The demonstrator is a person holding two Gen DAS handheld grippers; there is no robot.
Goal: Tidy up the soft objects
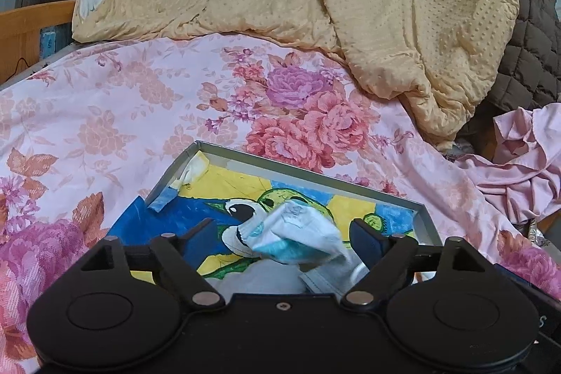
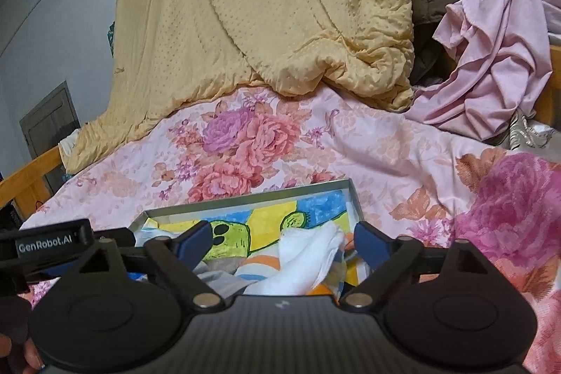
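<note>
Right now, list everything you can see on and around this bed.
tray: one, grey rim, cartoon picture inside, on the sheet.
blue-and-white cloth: one, crumpled, in the tray.
white cloth: one, in the tray.
striped cloth: one, orange, blue and white, under the white cloth.
sheet: one, pink floral, covers the bed.
blanket: one, yellow, dotted, heaped behind.
quilt: one, brown, far right.
pink garment: one, crumpled, right.
bed frame: one, wooden, left.
left gripper: open, over the tray.
right gripper: open, over the tray.

Both the left gripper [image 1: 285, 230] and the right gripper [image 2: 282, 235] point slightly downward, jaws spread wide, pads pressing on nothing.
</note>
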